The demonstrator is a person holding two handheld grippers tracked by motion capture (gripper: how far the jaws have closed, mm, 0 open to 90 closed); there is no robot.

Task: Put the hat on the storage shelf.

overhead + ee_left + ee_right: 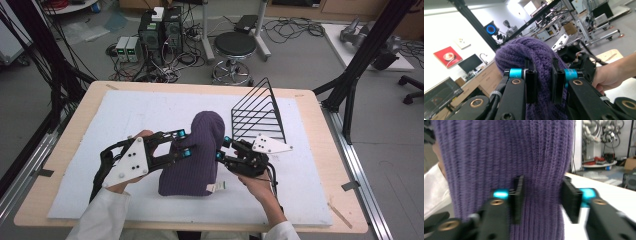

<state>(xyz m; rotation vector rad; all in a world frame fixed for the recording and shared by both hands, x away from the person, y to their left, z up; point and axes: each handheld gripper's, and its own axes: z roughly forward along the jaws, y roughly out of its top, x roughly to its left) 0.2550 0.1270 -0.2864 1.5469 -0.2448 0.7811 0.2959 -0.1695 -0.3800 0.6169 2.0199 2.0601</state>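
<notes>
The knitted hat (192, 157) is deep purple with a vertical ribbed pattern, and a small white label with a touch of green sits at its lower edge. It lies on a white mat (125, 120) covering a pale wood-coloured table (310, 102). The wire rack (257, 112) is black. The left gripper (181, 143) is black, with turquoise bands by its jaws, brass-coloured rivets and a white plate dotted with dark holes. The right gripper (223, 148) has the same black, turquoise and white colouring. The person's sleeves are white.
</notes>
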